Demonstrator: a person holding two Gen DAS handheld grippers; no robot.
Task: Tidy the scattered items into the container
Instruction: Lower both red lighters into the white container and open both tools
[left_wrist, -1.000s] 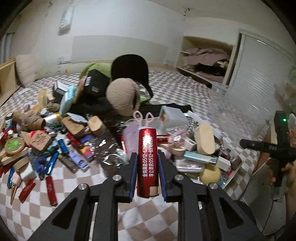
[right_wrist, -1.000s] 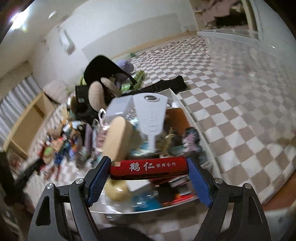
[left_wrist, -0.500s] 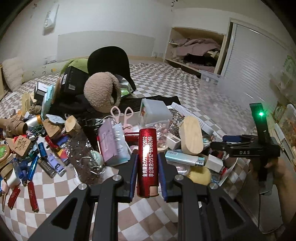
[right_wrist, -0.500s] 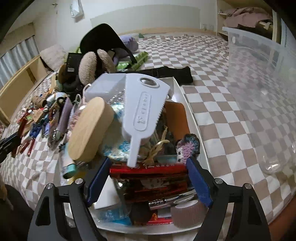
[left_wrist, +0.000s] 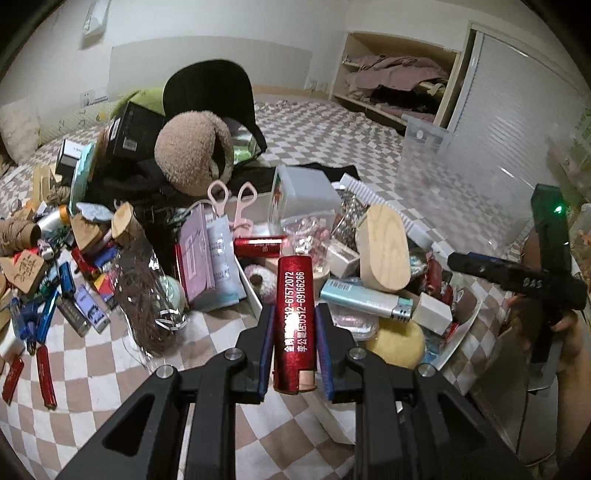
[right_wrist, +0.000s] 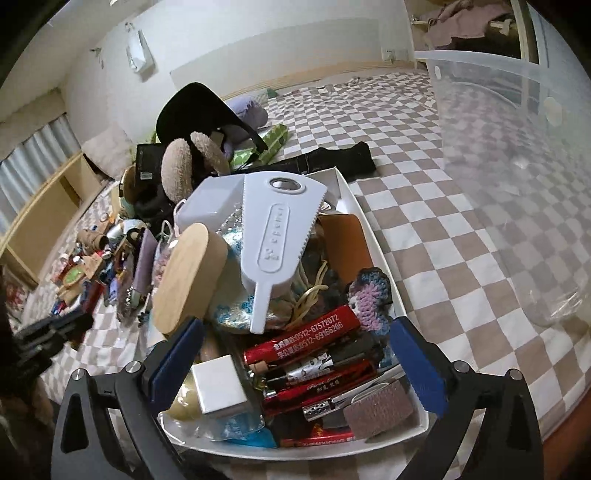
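My left gripper (left_wrist: 294, 314) is shut on a red lighter (left_wrist: 295, 291) with white print, held upright just before the near corner of the white tray (left_wrist: 461, 328). The tray is heaped with a wooden lid (left_wrist: 384, 251), a pale blue lighter (left_wrist: 365, 299) and small boxes. My right gripper (right_wrist: 297, 354) hangs open over the tray's (right_wrist: 373, 236) near end. Below it another red printed lighter (right_wrist: 303, 339) lies loose on several other lighters. A white scraper (right_wrist: 277, 236) rests on top of the heap.
Several loose lighters (left_wrist: 55, 295) and small items lie scattered on the checked cloth left of the tray. A black cap (left_wrist: 210, 88), plush earmuffs (left_wrist: 192, 155) and pink scissors (left_wrist: 236, 206) are piled behind. A big clear plastic bin (right_wrist: 517, 147) stands to the right.
My right gripper came down over the tray, opened and let go of its red lighter, which now lies in the tray. My left gripper carried its lighter closer to the tray.
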